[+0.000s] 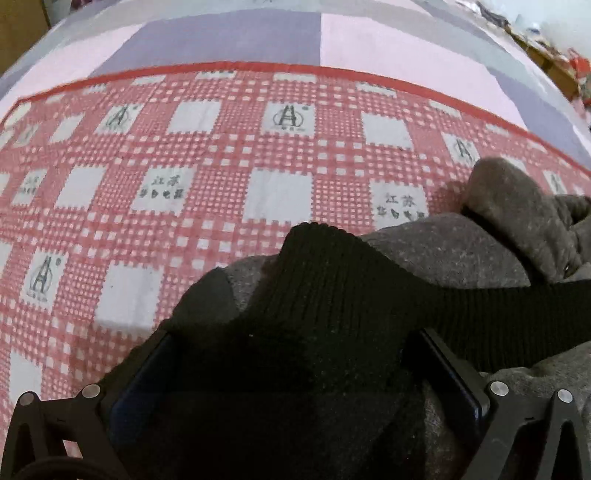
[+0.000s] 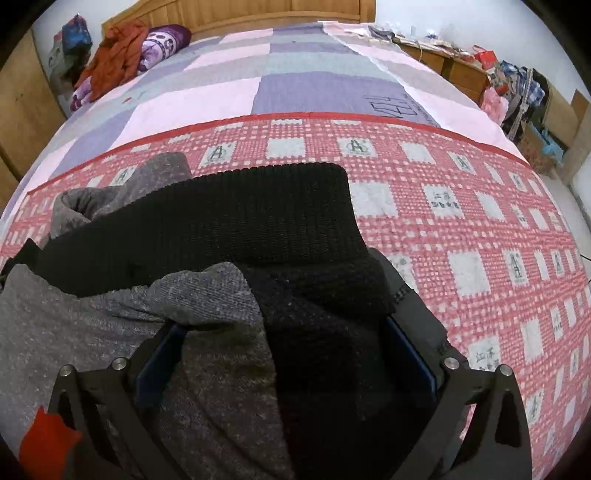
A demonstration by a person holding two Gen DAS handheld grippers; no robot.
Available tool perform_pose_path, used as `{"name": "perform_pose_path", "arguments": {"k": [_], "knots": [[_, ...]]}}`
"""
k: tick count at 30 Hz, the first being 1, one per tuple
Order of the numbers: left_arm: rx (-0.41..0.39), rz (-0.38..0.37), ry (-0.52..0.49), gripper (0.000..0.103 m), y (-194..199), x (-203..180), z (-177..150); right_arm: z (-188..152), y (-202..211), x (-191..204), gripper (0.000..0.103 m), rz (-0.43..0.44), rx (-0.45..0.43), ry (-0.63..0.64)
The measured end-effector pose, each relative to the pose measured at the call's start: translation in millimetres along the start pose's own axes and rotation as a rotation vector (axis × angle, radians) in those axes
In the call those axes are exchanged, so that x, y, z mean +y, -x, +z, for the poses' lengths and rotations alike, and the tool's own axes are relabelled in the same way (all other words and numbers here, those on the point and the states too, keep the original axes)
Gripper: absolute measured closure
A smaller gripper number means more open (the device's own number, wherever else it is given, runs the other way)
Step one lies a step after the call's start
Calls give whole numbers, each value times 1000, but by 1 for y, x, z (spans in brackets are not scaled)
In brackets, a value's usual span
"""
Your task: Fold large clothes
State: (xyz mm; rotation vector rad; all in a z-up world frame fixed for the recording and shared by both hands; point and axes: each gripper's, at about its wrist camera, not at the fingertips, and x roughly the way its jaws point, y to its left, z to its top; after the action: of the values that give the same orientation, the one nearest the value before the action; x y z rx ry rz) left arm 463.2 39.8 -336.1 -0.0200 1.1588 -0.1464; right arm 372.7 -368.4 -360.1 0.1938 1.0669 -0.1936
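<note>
On one red checked cloth [image 2: 461,229], one grey sweater [image 2: 92,325], two grippers' jaws gripping its black hem [image 2: 258,214].

A bedroom in a home: a wide bed [image 2: 229,92] with a pink, lilac and grey patchwork sheet stands against a wooden headboard [image 2: 258,13], with a red-checked cloth [image 2: 461,229] spread across it. A purple pillow [image 2: 162,44] and rumpled orange clothing [image 2: 118,55] lie near the headboard. Cluttered wooden furniture [image 2: 461,70] lines the wall beside the bed.

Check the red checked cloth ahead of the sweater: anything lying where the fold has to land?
Nothing visible does. Both grippers, left and right, grip the sweater's black ribbed hem; the red checked cloth beyond lies bare.
</note>
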Motion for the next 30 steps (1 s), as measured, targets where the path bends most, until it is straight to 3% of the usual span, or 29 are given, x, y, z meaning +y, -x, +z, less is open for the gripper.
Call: {"name": "perform_pose_path", "arguments": {"k": [2, 5, 9, 11, 13, 14, 18, 20, 22, 23, 24, 25, 26, 27, 29, 30], "knots": [[-7, -19, 24, 0, 15, 3, 1, 6, 4, 5, 0, -2, 9, 8], [-111, -22, 10, 0, 60, 3, -6, 4, 22, 12, 0, -36, 0, 43], [-215, -64, -47, 0, 118, -12, -38, -16, 87, 39, 0, -171, -200, 125], [-244, -77, -77, 0, 135, -29, -58, -37, 119, 56, 0, -114, -294, 134], [-257, -102, -113, 0, 139, -46, -79, -62, 136, 80, 0, 24, -289, 161], [-256, -103, -149, 0, 139, -56, -94, -73, 138, 91, 0, 51, -275, 190], [-240, -47, -240, 0, 120, -68, -133, -126, 127, 132, 0, 9, -234, 434], [-283, -121, -230, 0, 117, -48, -145, -135, 117, 102, 0, -59, -229, 405], [-289, -195, -210, 0, 115, -31, -143, -131, 109, 27, 0, -105, -186, 190], [-290, -202, -219, 0, 116, -31, -143, -131, 110, -1, 0, -105, -179, 118], [-292, -205, -233, 0, 117, -32, -144, -132, 109, -36, 0, -172, -158, 48], [-292, -209, -240, 0, 118, -35, -144, -133, 109, -54, 0, -138, -146, 20], [-283, -213, -227, 0, 119, -36, -142, -132, 108, -65, 0, -79, -116, 8], [-269, -213, -202, 0, 119, -36, -138, -131, 110, -62, 0, -89, -115, 39], [-274, -203, -154, 0, 127, -35, -136, -130, 118, -38, 0, -193, -174, 186], [-283, -195, -133, 0, 131, -33, -137, -130, 117, -39, 0, -200, -173, 190]]}}
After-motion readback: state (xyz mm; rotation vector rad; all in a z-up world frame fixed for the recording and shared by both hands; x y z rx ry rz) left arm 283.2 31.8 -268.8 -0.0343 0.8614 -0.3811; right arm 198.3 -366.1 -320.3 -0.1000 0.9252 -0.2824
